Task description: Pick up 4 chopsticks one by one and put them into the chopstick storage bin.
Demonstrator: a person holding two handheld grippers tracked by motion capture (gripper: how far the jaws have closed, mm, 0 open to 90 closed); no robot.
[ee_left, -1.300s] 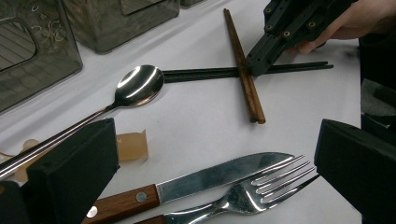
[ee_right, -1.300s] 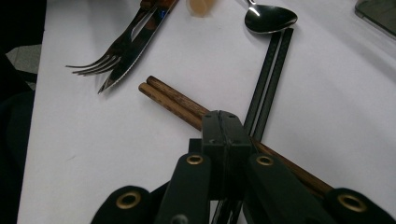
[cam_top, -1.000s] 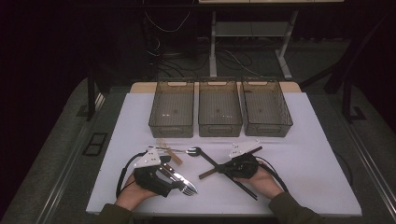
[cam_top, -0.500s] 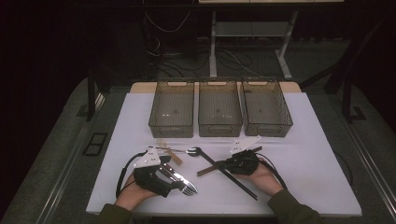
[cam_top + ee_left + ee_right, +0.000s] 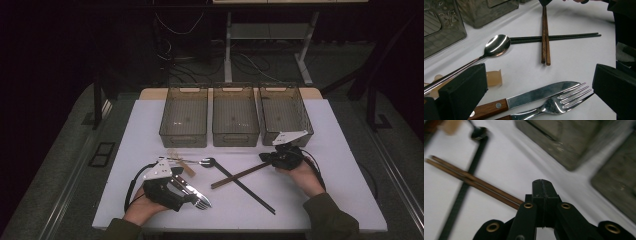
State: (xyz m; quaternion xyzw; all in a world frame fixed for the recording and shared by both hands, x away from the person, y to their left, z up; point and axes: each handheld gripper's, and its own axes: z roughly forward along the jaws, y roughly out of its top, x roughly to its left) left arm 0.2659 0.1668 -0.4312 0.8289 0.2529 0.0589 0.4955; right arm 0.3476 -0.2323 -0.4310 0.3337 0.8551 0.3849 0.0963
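Brown chopsticks [image 5: 240, 174] lie slantwise over black chopsticks [image 5: 245, 188] on the white table. My right gripper [image 5: 270, 159] is shut above their far end. In the right gripper view the brown chopsticks [image 5: 474, 180] run under its closed jaws [image 5: 542, 185], not between them. My left gripper [image 5: 187, 194] rests open at the front left. Its wide-apart jaws [image 5: 539, 100] flank a wood-handled knife [image 5: 541, 93] and a fork [image 5: 564, 100]. A steel spoon [image 5: 497, 45] lies just beyond, its bowl touching the black chopsticks [image 5: 554, 38].
Three see-through bins [image 5: 184, 116], [image 5: 235, 115], [image 5: 284, 114] stand in a row at the back. A pale tan piece [image 5: 494, 77] lies under the spoon's handle. The table's front edge [image 5: 240, 229] is close to both hands.
My right gripper has slid right and away along the brown chopsticks, toward the right bin. The left gripper and the cutlery have stayed put.
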